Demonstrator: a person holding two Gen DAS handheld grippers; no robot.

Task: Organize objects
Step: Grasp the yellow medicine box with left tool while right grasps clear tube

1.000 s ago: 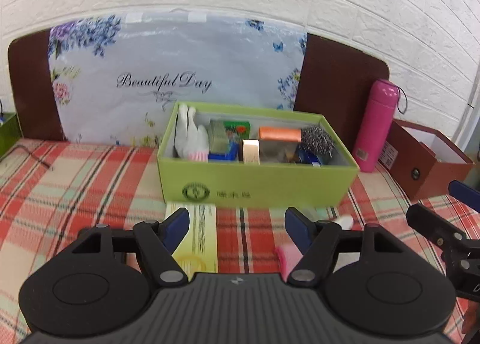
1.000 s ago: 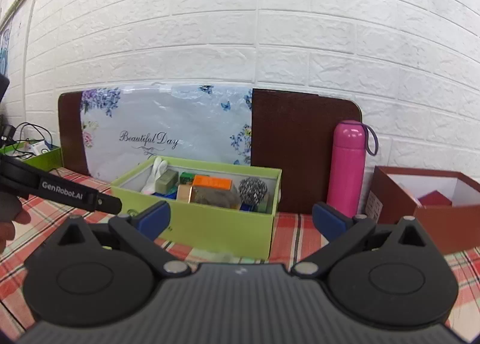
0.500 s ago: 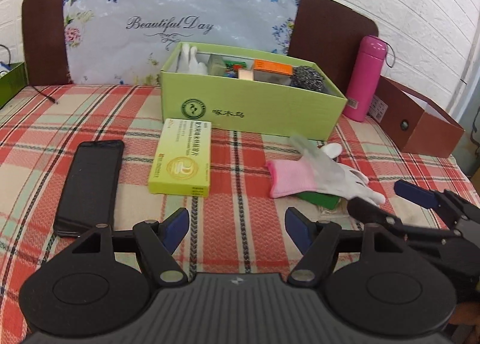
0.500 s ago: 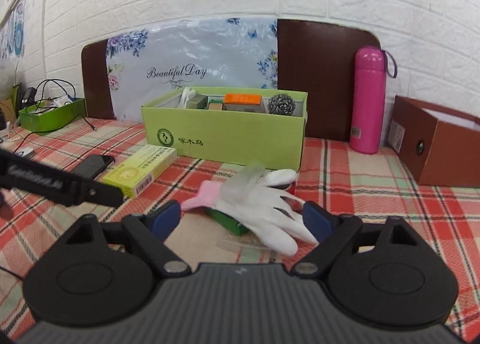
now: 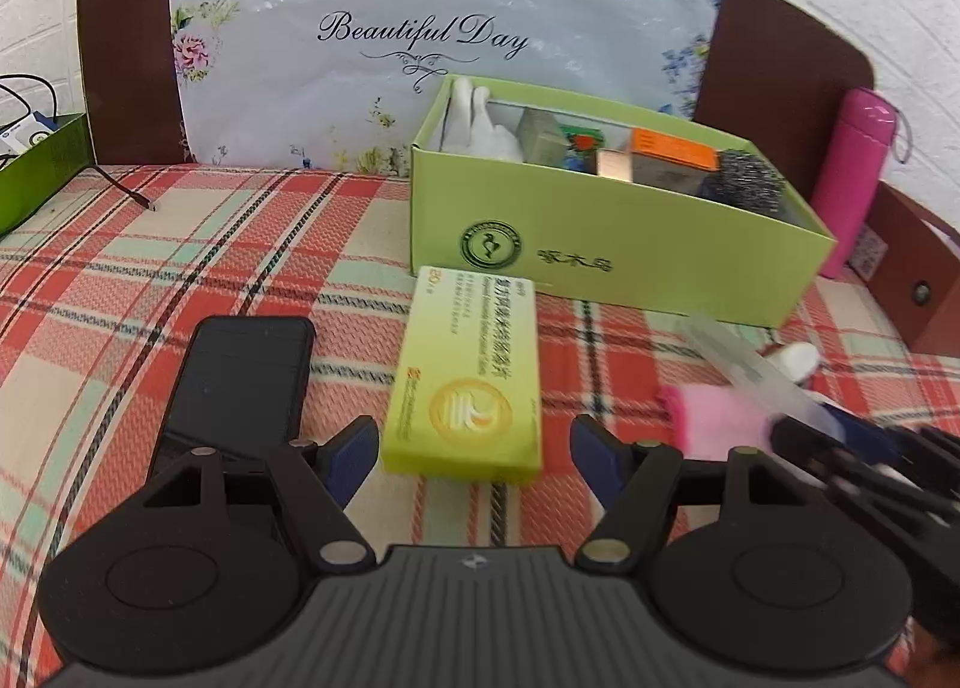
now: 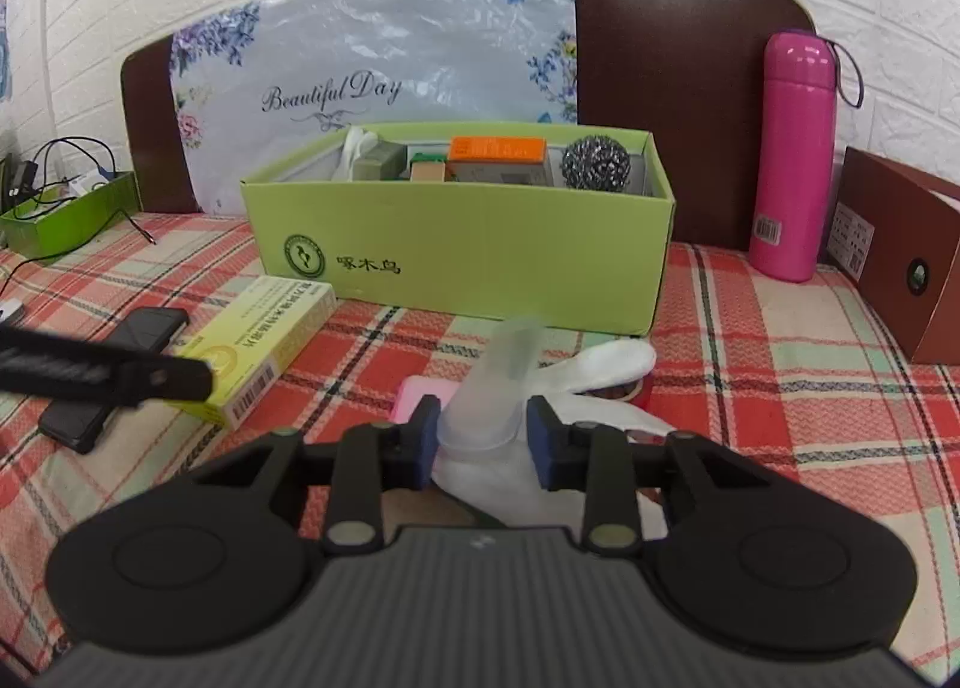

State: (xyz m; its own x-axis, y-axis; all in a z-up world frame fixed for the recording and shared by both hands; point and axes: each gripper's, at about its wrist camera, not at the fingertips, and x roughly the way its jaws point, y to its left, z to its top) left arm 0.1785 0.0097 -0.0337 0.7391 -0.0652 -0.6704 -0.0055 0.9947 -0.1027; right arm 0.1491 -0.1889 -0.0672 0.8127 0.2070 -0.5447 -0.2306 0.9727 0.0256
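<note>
A white glove with a pink cuff (image 6: 600, 364) lies on the plaid cloth in front of the green box (image 6: 480, 256). My right gripper (image 6: 483, 439) is shut on the white glove, with one finger of it standing up between the pads. In the left wrist view the glove's pink cuff (image 5: 708, 418) shows at right, with the right gripper's pads over it. My left gripper (image 5: 474, 457) is open and empty, just above the near end of a yellow-green medicine box (image 5: 468, 382). A black phone (image 5: 240, 382) lies left of it.
The green box (image 5: 618, 244) holds a glove, small boxes and a steel scourer (image 6: 594, 163). A pink flask (image 6: 795, 154) and a brown box (image 6: 900, 262) stand at right. A green tray with cables (image 6: 66, 214) is at far left.
Both grippers dropped and moved forward toward the table. The right gripper went from open to closed on the white glove. The left gripper came up to the medicine box, staying open.
</note>
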